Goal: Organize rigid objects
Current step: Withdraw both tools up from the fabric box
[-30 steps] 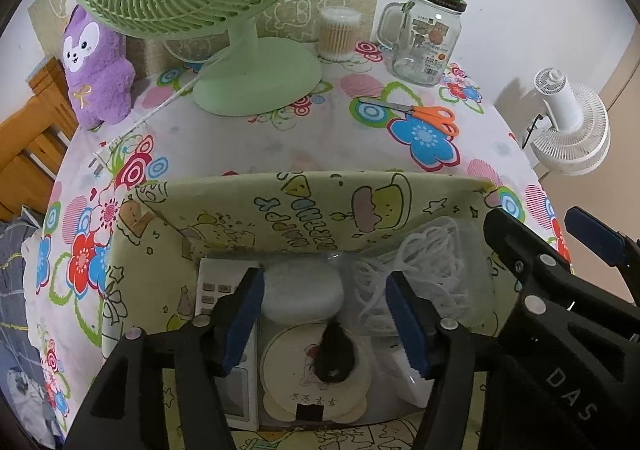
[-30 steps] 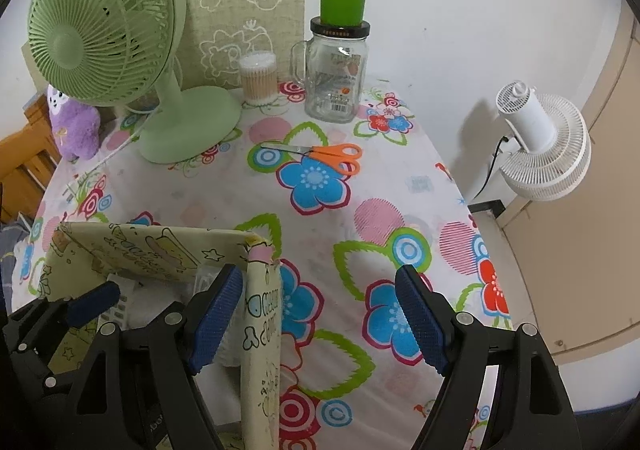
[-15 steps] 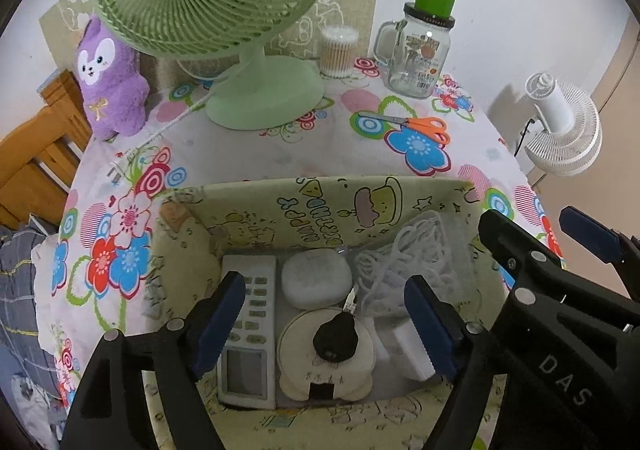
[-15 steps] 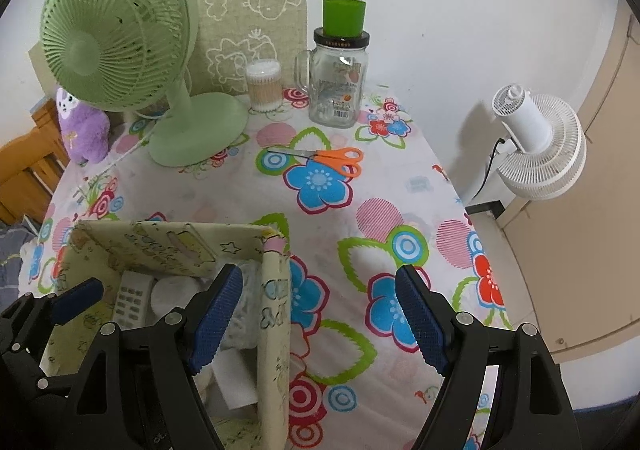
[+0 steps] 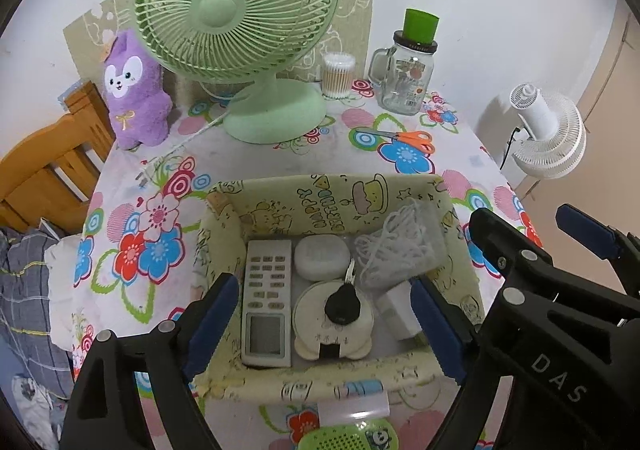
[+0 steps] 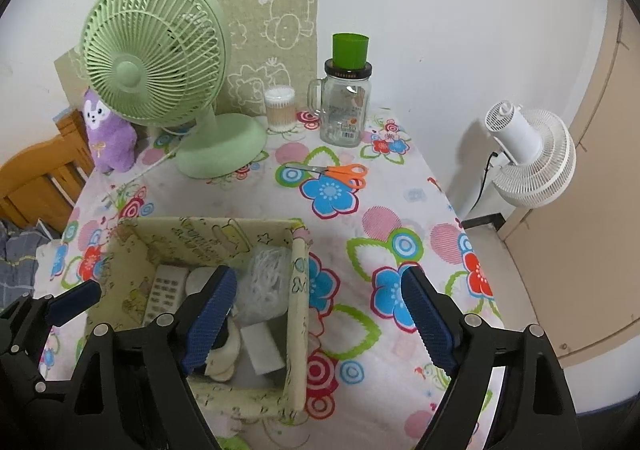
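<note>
White wall backs a worktop (image 5: 256, 157) covered in a flowered cloth. From the left stand a purple plush toy (image 5: 134, 89), a green desk fan (image 5: 240, 21), a tub of cotton swabs (image 5: 338, 74) and a glass mug jar (image 5: 408, 77) with a green cup on its lid; orange-handled scissors (image 5: 408, 137) lie just before the jar. Nearer sits a fabric storage box (image 5: 320, 205) printed "HAPPY BIRTHDAY". Inside it, left to right: a white remote control (image 5: 266, 302), a round white case (image 5: 322, 257) behind a cream round gadget (image 5: 332, 326), a bag of white cord (image 5: 396, 250) and a white block (image 5: 400, 310).

Left tongs (image 5: 324, 330) hang over the box, jaws opening, nothing gripped; the contents lie below, between the fingers. Right tongs (image 6: 316, 322), marked "DAS", straddle the box's right wall, jaws opening, also holding nothing.
</note>
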